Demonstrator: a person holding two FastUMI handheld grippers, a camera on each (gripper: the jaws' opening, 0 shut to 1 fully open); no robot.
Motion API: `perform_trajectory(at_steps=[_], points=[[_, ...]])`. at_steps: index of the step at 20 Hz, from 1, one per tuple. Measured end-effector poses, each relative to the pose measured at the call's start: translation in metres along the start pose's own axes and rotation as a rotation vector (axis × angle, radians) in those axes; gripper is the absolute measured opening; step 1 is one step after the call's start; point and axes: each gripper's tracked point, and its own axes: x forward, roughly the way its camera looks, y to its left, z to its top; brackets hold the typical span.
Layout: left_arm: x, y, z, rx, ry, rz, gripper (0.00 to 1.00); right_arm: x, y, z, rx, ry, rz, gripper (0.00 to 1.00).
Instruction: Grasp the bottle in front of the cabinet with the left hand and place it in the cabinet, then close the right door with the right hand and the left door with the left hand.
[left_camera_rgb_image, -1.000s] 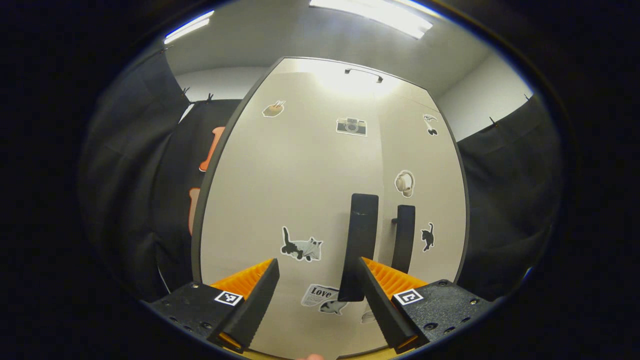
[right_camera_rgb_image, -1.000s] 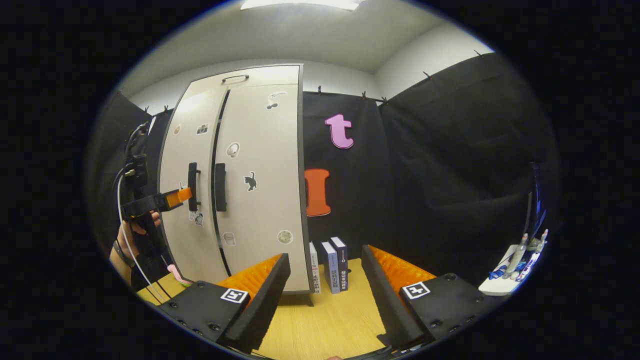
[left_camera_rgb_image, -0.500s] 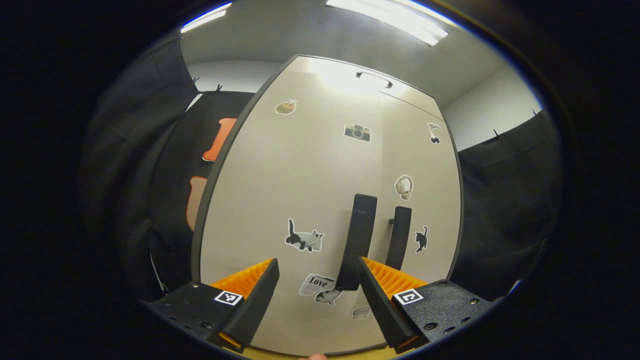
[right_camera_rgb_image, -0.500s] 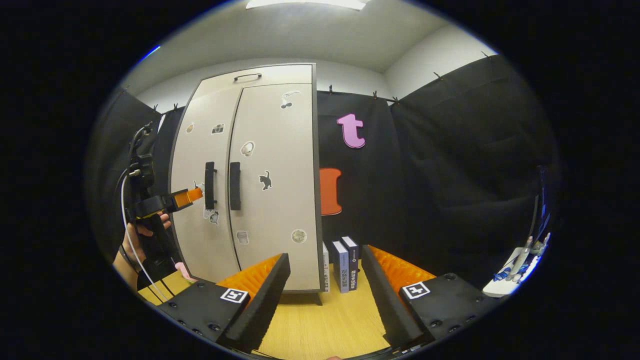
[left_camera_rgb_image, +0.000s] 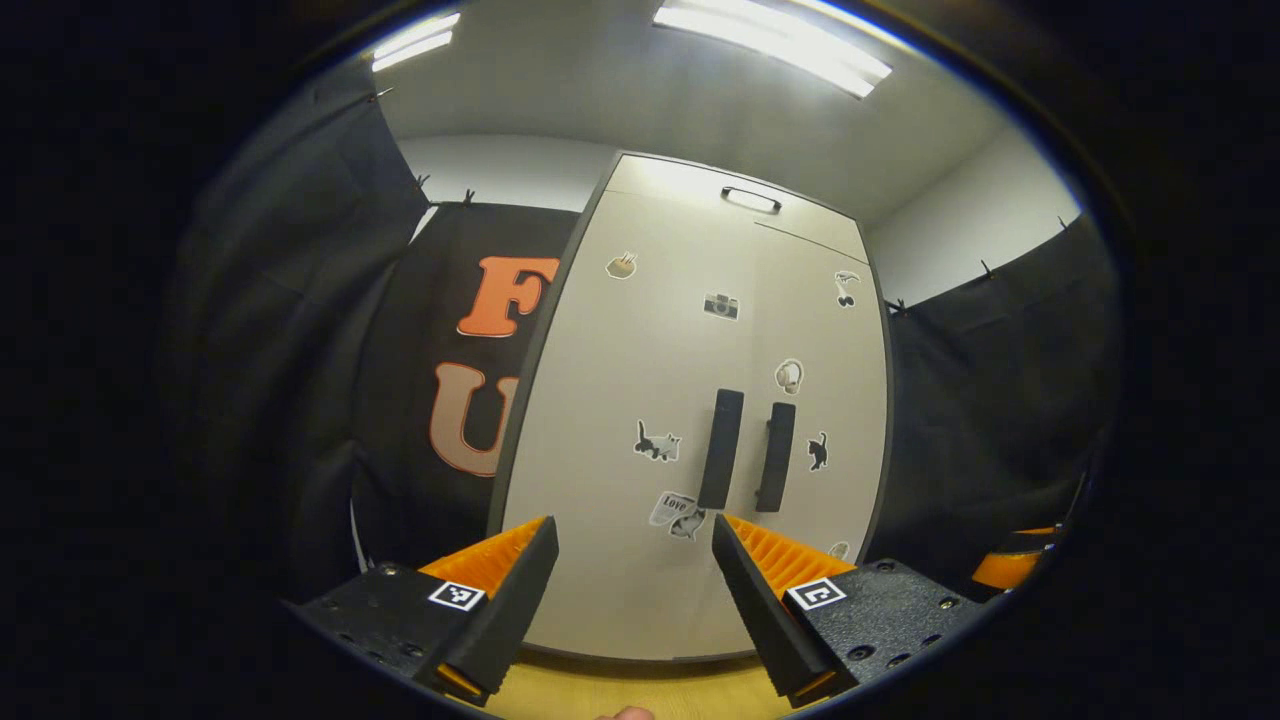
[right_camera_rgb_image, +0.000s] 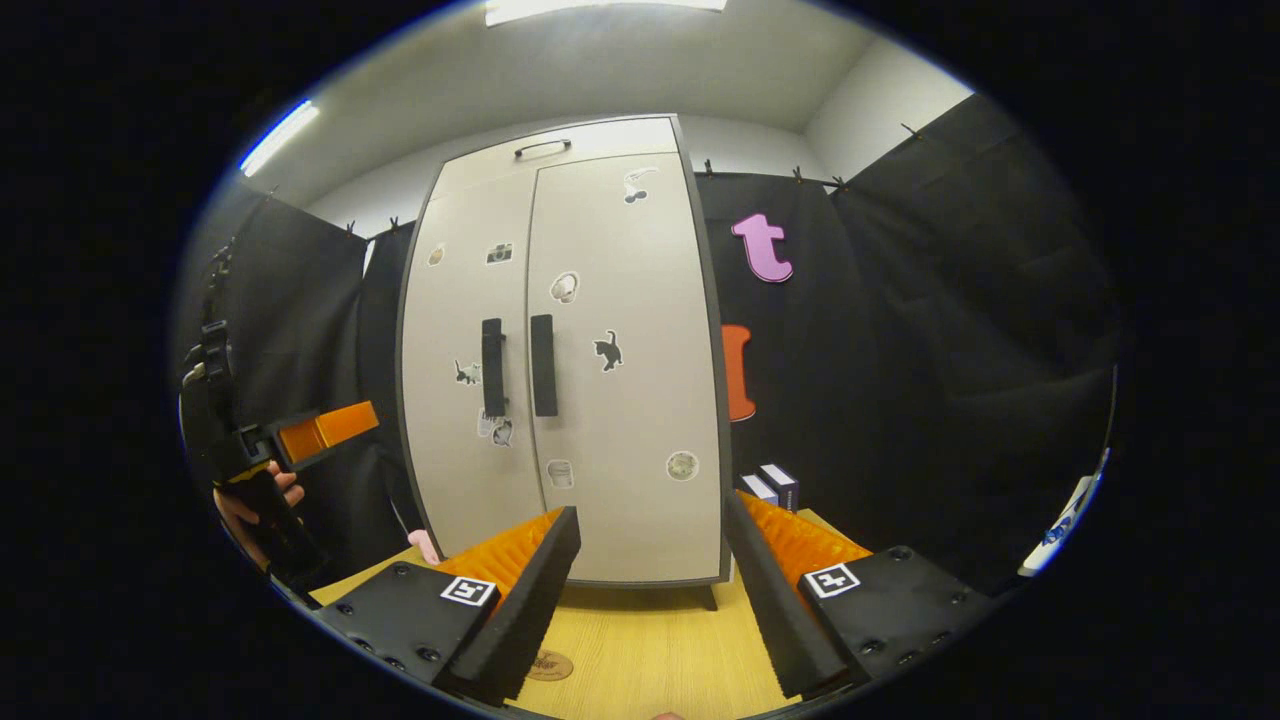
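Note:
A pale cabinet (left_camera_rgb_image: 690, 420) (right_camera_rgb_image: 580, 350) with stickers stands on the wooden table, both doors flush and shut. Its two dark handles (left_camera_rgb_image: 745, 450) (right_camera_rgb_image: 517, 365) sit side by side at the middle seam. My left gripper (left_camera_rgb_image: 630, 590) is open with nothing between its fingers, a short way back from the left door. In the right gripper view the left gripper (right_camera_rgb_image: 325, 432) hangs off to the cabinet's left, held by a hand (right_camera_rgb_image: 250, 500). My right gripper (right_camera_rgb_image: 648, 590) is open and holds nothing, in front of the cabinet's lower part.
The wooden table (right_camera_rgb_image: 650, 650) runs under the cabinet. Small books (right_camera_rgb_image: 770, 485) stand to the cabinet's right against the black cloth wall. A pink thing (right_camera_rgb_image: 428, 545) peeks out at the cabinet's lower left corner. A white shelf edge (right_camera_rgb_image: 1065, 515) shows at far right.
Both grippers have drawn back from the cabinet, which looks smaller now. The left gripper has left the handle area and moved off to the left. The door seam has gone flush.

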Motion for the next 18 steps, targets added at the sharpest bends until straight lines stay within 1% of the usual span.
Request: perform_trajectory(at_steps=[4, 9, 13, 18], points=[[-0.050, -0.002, -0.009, 0.031, -0.001, -0.001, 0.95, -0.004, 0.021, -0.011, 0.008, 0.007, 0.050, 0.96], [-0.096, -0.025, -0.024, 0.052, 0.039, -0.047, 0.95, -0.015, 0.030, -0.021, -0.022, 0.011, 0.051, 0.96], [-0.114, -0.034, -0.029, 0.009, 0.048, -0.064, 0.94, -0.027, 0.038, -0.030, -0.016, 0.025, 0.073, 0.96], [-0.123, -0.021, -0.039, -0.017, 0.086, -0.029, 0.95, -0.035, 0.039, -0.030, -0.024, 0.030, 0.083, 0.96]])
